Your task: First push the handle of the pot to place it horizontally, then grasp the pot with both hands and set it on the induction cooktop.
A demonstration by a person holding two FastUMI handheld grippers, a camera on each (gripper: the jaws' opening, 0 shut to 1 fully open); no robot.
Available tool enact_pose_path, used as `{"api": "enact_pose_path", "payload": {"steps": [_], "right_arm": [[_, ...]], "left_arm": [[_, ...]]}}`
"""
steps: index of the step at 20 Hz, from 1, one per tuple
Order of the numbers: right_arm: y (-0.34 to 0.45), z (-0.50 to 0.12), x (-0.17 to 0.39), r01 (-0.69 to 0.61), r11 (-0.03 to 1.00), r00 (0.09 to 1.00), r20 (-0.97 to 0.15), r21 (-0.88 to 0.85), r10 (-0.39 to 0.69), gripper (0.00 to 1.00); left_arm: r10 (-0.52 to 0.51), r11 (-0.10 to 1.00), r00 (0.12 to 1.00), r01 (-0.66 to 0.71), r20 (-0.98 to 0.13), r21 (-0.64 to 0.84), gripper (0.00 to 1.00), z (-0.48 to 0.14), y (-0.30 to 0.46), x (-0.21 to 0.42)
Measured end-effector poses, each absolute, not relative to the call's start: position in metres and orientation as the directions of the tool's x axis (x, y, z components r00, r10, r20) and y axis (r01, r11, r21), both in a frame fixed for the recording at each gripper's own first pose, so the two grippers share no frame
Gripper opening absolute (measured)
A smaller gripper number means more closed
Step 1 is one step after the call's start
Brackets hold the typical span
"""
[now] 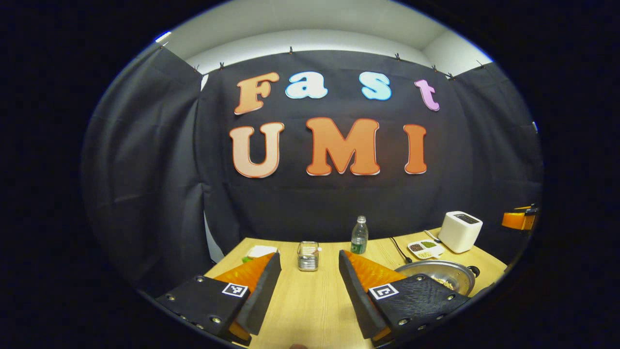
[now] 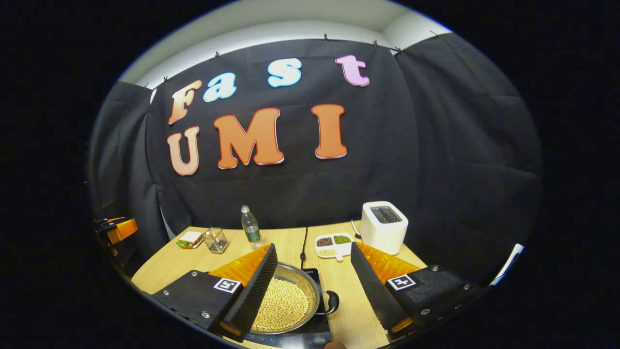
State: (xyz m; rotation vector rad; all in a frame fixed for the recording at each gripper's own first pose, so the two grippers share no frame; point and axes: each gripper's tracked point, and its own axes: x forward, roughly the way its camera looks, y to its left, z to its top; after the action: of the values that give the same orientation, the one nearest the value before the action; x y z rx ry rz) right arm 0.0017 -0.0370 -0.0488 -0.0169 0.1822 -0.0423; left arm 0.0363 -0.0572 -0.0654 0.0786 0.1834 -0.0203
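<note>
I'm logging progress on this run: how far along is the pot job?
It looks finished or nearly so. The pot of beans sits on the black induction cooktop, its handle lying level to the side. Nothing is in hand: the left gripper and the right gripper both have their jaws apart, holding nothing. Little seems left except pulling away.

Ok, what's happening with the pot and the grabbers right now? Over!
Left gripper and right gripper: jaws open, holding nothing. Pot of beans sits on the induction cooktop. Nothing in the way.
</note>
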Motion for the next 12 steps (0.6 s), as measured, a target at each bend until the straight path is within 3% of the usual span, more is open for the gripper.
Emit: {"api": "enact_pose_path", "payload": {"steps": [6,12], "right_arm": [[-0.043,0.013,-0.034,0.073,0.997,0.996,-0.046,-0.029,-0.074,0.94],[-0.042,0.007,-0.037,0.072,0.997,0.996,-0.048,-0.022,-0.073,0.94]], "left_arm": [[0.047,0.996,0.998,-0.044,-0.031,0.081,0.73,0.014,-0.003,-0.001],[0.042,0.996,0.999,-0.039,-0.032,0.077,0.73,0.017,0.002,-0.011]]}}
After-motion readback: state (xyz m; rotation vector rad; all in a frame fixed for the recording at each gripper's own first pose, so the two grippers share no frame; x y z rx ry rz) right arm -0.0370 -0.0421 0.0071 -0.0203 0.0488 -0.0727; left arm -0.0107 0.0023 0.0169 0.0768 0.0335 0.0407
